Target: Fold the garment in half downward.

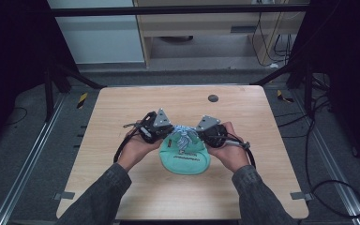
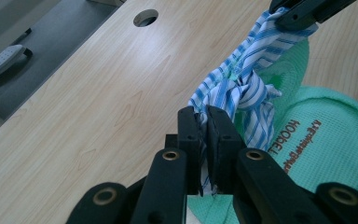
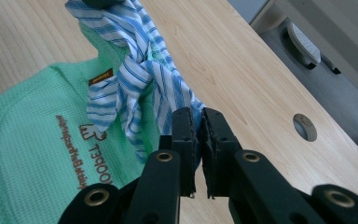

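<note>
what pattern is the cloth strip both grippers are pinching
Blue and white stripes on the cloth strip, knotted above the green pouch; clearest in the right gripper view.

Green cloth (image 1: pixel 185 161) on wooden table (image 1: pixel 122 117)

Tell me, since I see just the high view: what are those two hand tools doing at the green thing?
Observer: Each clamps one end of a blue-and-white striped ribbon; the left gripper is shut on its end.
Operator: And the other one?
Observer: The right gripper pinches the opposite end the same way.
Operator: Is the ribbon loose between them?
Observer: No, it is crossed into a knot over the edge of the green cloth bag.
Operator: Anything written on the green cloth?
Observer: Yes, brown embroidered lettering and a small brown label near the knot.
</note>
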Motion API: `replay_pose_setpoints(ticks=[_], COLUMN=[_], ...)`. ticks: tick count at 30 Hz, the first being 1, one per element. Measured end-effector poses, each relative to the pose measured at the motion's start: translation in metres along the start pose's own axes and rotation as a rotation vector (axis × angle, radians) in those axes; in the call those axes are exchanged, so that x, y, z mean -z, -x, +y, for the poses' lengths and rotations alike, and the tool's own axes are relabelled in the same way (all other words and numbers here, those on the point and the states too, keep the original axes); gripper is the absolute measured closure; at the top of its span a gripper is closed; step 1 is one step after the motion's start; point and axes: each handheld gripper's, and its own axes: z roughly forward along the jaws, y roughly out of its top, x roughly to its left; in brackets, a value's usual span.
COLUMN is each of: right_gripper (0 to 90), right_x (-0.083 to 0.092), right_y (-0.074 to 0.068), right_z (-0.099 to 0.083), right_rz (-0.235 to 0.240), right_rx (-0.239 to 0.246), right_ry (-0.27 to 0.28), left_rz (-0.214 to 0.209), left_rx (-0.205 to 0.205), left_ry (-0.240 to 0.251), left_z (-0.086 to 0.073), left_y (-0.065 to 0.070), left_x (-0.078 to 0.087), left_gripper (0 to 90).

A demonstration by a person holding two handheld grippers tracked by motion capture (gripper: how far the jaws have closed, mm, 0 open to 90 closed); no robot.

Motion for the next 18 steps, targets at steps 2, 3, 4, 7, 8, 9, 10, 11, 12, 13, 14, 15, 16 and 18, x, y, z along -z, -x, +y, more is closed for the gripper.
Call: replay_pose_setpoints(ticks=[2, 3, 4, 7, 8, 9, 10, 11, 12, 13, 14, 15, 16, 18], right_gripper=[84.0, 84.0, 84.0, 83.9, 83.9, 83.9, 83.9, 83.9, 83.9, 83.9, 83.9, 83.8, 83.8, 83.8], right_x=[0.001, 0.001, 0.001, 0.001, 0.001, 0.000, 0.000, 0.000, 0.000, 0.001, 0.001, 0.001, 0.001, 0.002], right_y=[-0.002, -0.003, -0.004, -0.007, -0.008, -0.009, -0.010, -0.010, -0.010, -0.011, -0.011, -0.013, -0.014, -0.015], right_z=[-0.001, -0.002, -0.002, -0.005, -0.006, -0.007, -0.007, -0.008, -0.008, -0.008, -0.008, -0.009, -0.009, -0.010], right_rz=[0.002, 0.002, 0.001, 0.001, 0.002, 0.002, 0.002, 0.004, 0.004, 0.006, 0.006, 0.007, 0.010, 0.008], right_rx=[0.002, 0.000, 0.001, 0.006, 0.009, 0.010, 0.010, 0.010, 0.010, 0.010, 0.010, 0.010, 0.010, 0.012], right_ry=[0.003, 0.003, 0.006, 0.006, 0.004, 0.004, 0.004, 0.005, 0.005, 0.008, 0.008, 0.011, 0.010, 0.010], left_rz=[-0.003, -0.003, -0.005, -0.010, -0.012, -0.011, -0.013, -0.013, -0.013, -0.017, -0.017, -0.016, -0.018, -0.019], left_rx=[0.003, 0.003, 0.003, 0.008, 0.006, 0.008, 0.008, 0.008, 0.008, 0.011, 0.011, 0.011, 0.011, 0.011], left_ry=[0.002, 0.005, 0.005, 0.005, 0.003, 0.004, 0.005, 0.005, 0.005, 0.005, 0.005, 0.004, 0.003, 0.003], left_z=[-0.002, -0.002, -0.003, -0.007, -0.007, -0.008, -0.009, -0.009, -0.009, -0.011, -0.011, -0.012, -0.013, -0.014], left_y=[0.001, 0.002, 0.002, 0.004, 0.004, 0.005, 0.005, 0.005, 0.006, 0.006, 0.006, 0.007, 0.008, 0.009], left_x=[0.001, 0.001, 0.001, 0.000, -0.001, -0.001, -0.001, -0.001, -0.001, -0.001, -0.001, 0.000, 0.000, 0.000], left_gripper=[84.8, 84.9, 84.8, 84.8, 84.8, 84.8, 84.8, 84.8, 84.8, 84.8, 84.8, 84.8, 84.8, 84.8])
